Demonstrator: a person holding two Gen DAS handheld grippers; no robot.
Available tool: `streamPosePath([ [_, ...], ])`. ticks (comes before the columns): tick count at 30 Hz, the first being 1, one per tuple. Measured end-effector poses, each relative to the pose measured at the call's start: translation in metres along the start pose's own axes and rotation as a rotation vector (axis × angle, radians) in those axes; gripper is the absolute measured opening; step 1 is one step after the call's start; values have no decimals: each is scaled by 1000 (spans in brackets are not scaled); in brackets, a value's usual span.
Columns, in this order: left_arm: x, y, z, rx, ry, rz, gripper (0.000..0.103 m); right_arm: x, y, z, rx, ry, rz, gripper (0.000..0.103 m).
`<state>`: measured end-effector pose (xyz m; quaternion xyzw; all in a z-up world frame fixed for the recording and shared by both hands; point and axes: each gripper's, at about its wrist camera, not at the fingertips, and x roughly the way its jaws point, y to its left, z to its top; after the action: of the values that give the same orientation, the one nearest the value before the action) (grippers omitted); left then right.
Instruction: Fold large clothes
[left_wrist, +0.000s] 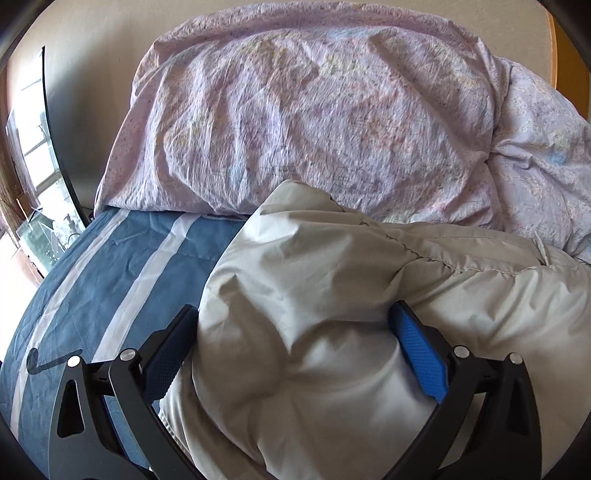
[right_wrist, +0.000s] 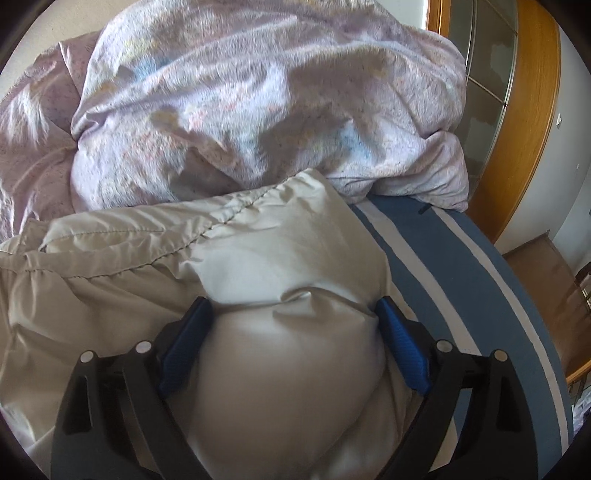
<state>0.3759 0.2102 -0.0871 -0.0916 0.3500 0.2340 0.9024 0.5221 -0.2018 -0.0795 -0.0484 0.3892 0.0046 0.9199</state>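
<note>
Blue bedsheet (left_wrist: 122, 266) with white stripes is covering the bed, a bit creased, and it's showing on both sides of the scene. Lying across it is a puffy beige jacket (left_wrist: 314, 295), smooth shiny fabric, quilted with stitched seams, kind of pillowy and bunched up. It's sitting mid-bed, butting right up against a big crumpled duvet (left_wrist: 303, 122) in pale lilac crinkle fabric with a faded pastel print, which is heaped at the far end and blocking most of the view past it.

The left gripper (left_wrist: 295, 332) is sitting with its fingers (left_wrist: 421, 354) spread wide around a fat bulge of the jacket, blue textured pads pressing into the fabric on either side. The right gripper (right_wrist: 291, 321) is doing the same on the other end, fingers (right_wrist: 400, 343) wide apart with a puffy lump of jacket filling the gap between them.

Off to the left a window (left_wrist: 33, 122) is letting in bright light. On the right a wooden door frame (right_wrist: 532, 122) with frosted glass is standing beside the bed. No readable writing or labels anywhere that I can see.
</note>
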Motion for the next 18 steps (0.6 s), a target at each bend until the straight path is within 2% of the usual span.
streamPosePath([
  [11, 22, 1, -3, -17, 44, -13, 102, 20, -1, -8, 24, 33, 14, 96],
  [18, 33, 9, -7, -57, 69, -65, 102, 29, -6, -10, 49, 41, 56, 97],
])
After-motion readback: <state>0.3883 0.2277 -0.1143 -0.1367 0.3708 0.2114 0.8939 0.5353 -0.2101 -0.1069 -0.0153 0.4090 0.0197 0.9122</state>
